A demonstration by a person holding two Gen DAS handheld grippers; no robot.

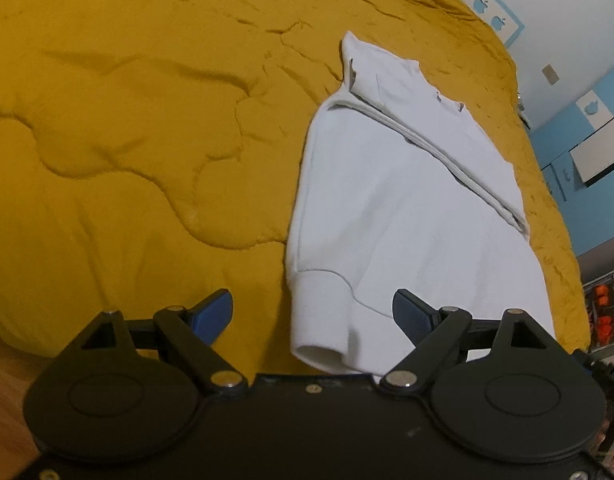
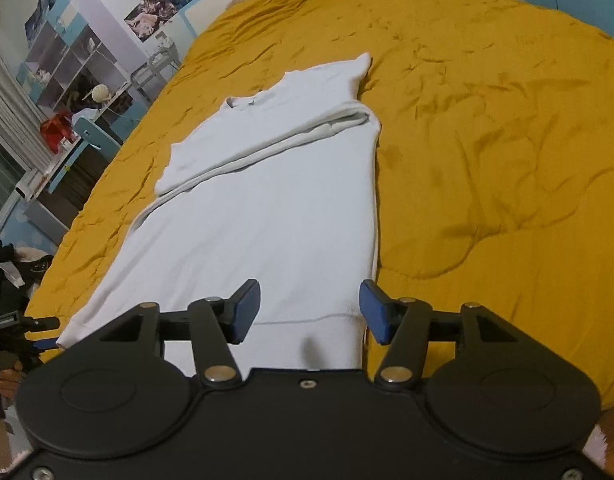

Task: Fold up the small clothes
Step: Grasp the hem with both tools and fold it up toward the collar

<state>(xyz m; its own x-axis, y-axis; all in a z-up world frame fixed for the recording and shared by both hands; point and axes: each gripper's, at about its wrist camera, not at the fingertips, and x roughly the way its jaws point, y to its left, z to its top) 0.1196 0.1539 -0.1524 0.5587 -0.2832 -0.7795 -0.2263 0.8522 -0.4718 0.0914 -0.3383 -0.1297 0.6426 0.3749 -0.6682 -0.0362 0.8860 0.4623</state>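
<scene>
Sweatshirt (image 1: pixel 407 208) white, neck label perhaps unreadable

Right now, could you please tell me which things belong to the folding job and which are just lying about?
Job: white sweatshirt, partly folded; left tool and right tool, both open; yellow quilt beneath.
Lying about: shelf unit, red bag, wall posters.

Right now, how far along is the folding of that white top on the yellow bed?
Partly done. The white sweatshirt lies flat on the yellow quilt with its sleeves already folded across the chest. Nothing is in hand: the left gripper and right gripper are both open over the hem end. The body still looks unfolded lengthwise.
</scene>
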